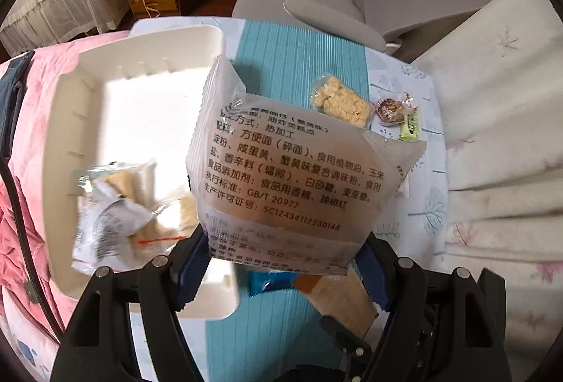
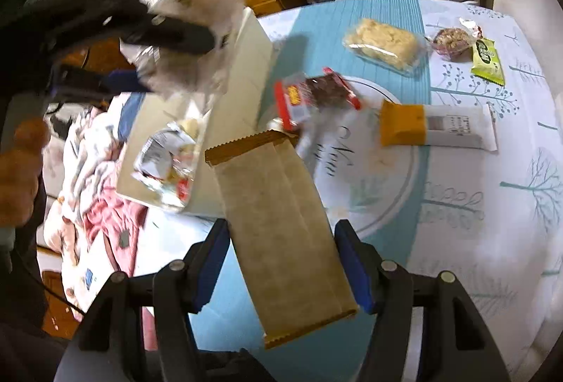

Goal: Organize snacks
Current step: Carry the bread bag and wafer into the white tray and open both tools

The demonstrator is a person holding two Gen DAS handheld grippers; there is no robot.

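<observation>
Two grippers each carry a snack packet above a cloth-covered table (image 2: pixel 492 223). The left gripper (image 1: pixel 281 262) pinches a frosted, translucent plastic pouch (image 1: pixel 292 167) between its blue pads, gripping the lower crimped edge; black printed text covers its face and a pale block shows faintly through the film. The pouch hangs just right of a white tray (image 1: pixel 81 93), a rigid rectangular box with notched inner walls. Crinkled wrappers (image 1: pixel 116 213) already lie in one corner of the tray, leaving most of its smooth floor bare. The right gripper (image 2: pixel 285 262) clamps a long, flat tan packet (image 2: pixel 281 223) with serrated brown end seams, holding it by its long edges near the lower end, tilted above the table.

On the table, a ribbed teal runner (image 2: pixel 380 16) crosses a white cloth printed with trees. Loose on it lie a clear-wrapped crumbly rice cake (image 2: pixel 383 42), a small round brown sweet (image 2: pixel 452 42) in crinkly film, a glossy green packet (image 2: pixel 487 60), a red-edged packet (image 2: pixel 313 96) with dark contents, and a white bar with an orange end (image 2: pixel 440 128). These sit well apart, with open cloth toward the near right edge. A pink quilt (image 1: pixel 35 177) lies beside the tray.
</observation>
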